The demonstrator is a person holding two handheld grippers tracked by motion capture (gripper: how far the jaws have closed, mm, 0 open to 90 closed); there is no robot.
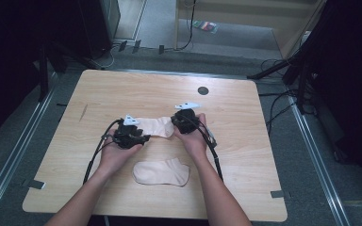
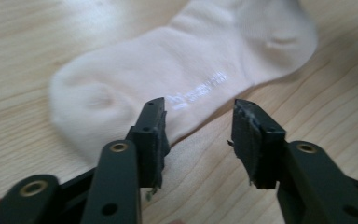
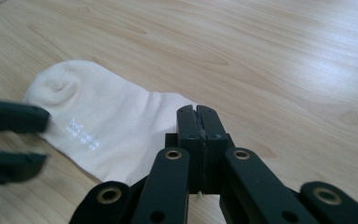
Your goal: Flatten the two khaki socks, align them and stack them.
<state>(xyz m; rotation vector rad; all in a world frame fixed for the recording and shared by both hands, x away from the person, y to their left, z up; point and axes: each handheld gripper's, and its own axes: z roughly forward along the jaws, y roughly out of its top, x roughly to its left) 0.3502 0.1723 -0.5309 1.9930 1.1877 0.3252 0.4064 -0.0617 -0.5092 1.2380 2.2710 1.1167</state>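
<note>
A cream ankle sock (image 1: 153, 126) lies flat on the wooden table (image 1: 245, 141) between my two grippers. My left gripper (image 1: 139, 137) is at its left end. In the left gripper view the sock (image 2: 177, 70) lies just ahead, and the left gripper (image 2: 198, 112) is open with bare wood between its jaws. My right gripper (image 1: 176, 123) is at the sock's right end. In the right gripper view its jaws (image 3: 196, 111) are pressed together over the edge of the sock (image 3: 102, 126); I cannot tell whether any fabric is pinched. The left gripper's open jaws (image 3: 9, 140) show at that view's left.
A second cream sock (image 1: 161, 172) lies flat nearer the front edge, between the person's forearms. A dark round hole (image 1: 203, 90) sits in the tabletop at the back. Cables run from both grippers toward the front edge. Dark stands and floor cables surround the table.
</note>
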